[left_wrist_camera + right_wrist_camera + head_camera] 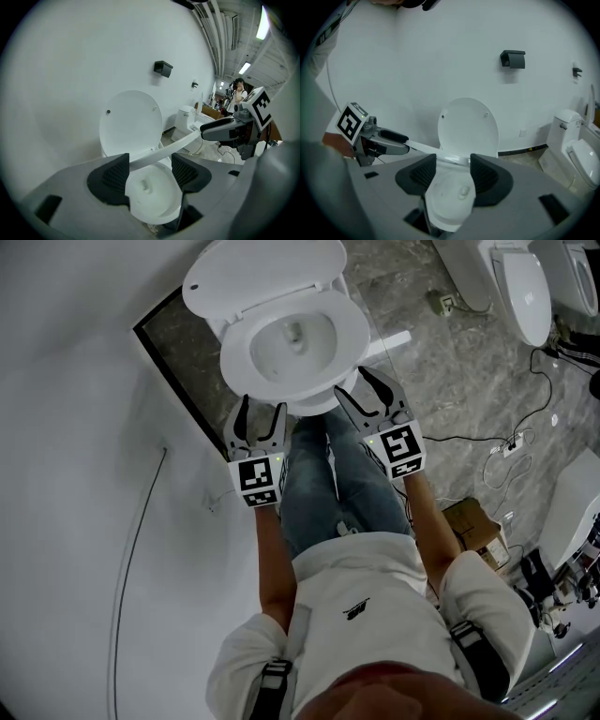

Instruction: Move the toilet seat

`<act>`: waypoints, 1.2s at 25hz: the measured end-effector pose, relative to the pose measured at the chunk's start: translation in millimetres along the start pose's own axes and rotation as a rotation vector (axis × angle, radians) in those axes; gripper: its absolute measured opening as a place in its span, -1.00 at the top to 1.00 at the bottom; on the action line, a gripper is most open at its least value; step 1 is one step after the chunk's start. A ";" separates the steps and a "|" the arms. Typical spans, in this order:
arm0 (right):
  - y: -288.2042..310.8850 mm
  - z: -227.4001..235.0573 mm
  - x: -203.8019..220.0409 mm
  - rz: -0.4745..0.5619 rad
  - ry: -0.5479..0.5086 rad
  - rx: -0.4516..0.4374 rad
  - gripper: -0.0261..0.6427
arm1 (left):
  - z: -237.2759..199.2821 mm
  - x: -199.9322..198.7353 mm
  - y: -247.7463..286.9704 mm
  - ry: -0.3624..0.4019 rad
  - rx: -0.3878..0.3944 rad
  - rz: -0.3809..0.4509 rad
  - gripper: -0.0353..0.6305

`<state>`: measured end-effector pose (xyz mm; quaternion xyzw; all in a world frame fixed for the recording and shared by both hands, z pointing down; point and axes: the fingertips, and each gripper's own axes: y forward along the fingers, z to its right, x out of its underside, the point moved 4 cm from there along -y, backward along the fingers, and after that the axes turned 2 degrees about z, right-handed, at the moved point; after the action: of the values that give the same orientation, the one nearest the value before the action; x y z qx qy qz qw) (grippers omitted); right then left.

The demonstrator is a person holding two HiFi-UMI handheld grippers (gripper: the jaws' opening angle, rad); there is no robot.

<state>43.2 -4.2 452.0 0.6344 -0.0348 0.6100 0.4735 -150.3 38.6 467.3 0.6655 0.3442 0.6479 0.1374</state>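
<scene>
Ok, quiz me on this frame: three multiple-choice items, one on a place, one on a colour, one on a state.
1. The left hand-held gripper and right hand-held gripper are at: A the toilet's front rim; B a sink; C a door handle.
2. The wall box is: A white; B black; C red.
3. The lid is: A shut; B off; C up.
Answers: 1A, both point at the rim from the front; 2B, dark against the white wall; 3C, it stands raised behind the bowl.
</scene>
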 end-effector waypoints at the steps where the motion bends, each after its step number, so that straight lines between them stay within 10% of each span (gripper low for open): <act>1: 1.2 1.2 -1.2 0.002 0.001 0.001 0.19 | -0.7 -1.6 0.6 -0.002 0.000 0.002 -0.02; 30: 31.4 24.1 -51.7 0.067 0.005 0.014 0.25 | -31.4 -55.5 22.8 -0.041 -0.022 0.086 0.03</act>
<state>28.4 -64.5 432.4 0.6345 -0.0507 0.6276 0.4484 -169.7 -21.5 442.8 0.6914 0.3050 0.6432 0.1238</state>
